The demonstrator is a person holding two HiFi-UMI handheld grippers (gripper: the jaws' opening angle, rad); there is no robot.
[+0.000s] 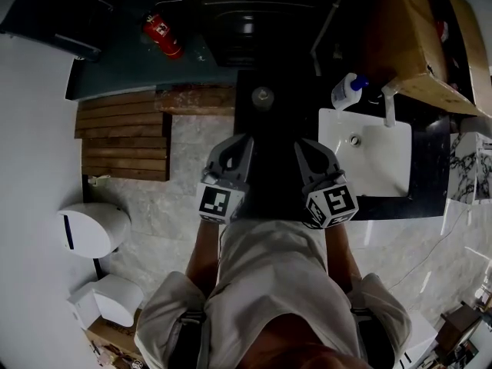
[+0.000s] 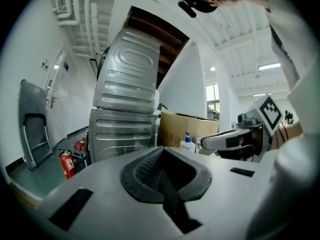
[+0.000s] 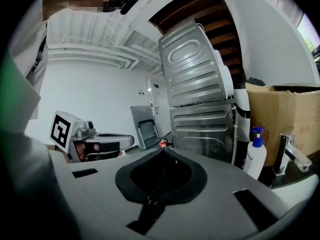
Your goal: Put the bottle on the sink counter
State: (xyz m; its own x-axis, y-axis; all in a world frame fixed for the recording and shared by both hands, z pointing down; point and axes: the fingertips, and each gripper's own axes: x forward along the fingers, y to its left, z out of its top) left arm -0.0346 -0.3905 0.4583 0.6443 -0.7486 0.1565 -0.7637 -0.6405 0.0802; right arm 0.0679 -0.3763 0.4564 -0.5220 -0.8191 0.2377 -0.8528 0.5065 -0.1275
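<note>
A white pump bottle (image 1: pixel 350 91) with a blue top stands on the dark sink counter (image 1: pixel 429 167), at the back left corner of the white basin (image 1: pixel 330 133), near the faucet (image 1: pixel 388 102). The same bottle (image 3: pixel 255 156) shows at the right of the right gripper view, and far off as a small bottle (image 2: pixel 187 141) in the left gripper view. I hold both grippers close to my body, well short of the bottle. My left gripper (image 1: pixel 240 143) is shut with nothing in it. My right gripper (image 1: pixel 304 146) is also shut and empty.
A stacked metal washer and dryer (image 2: pixel 125 114) stands ahead. A red fire extinguisher (image 1: pixel 163 35) lies at the back left, and a cardboard box (image 1: pixel 419 44) sits behind the sink. A wooden slat mat (image 1: pixel 123 137) and a white toilet (image 1: pixel 92 229) are on the left.
</note>
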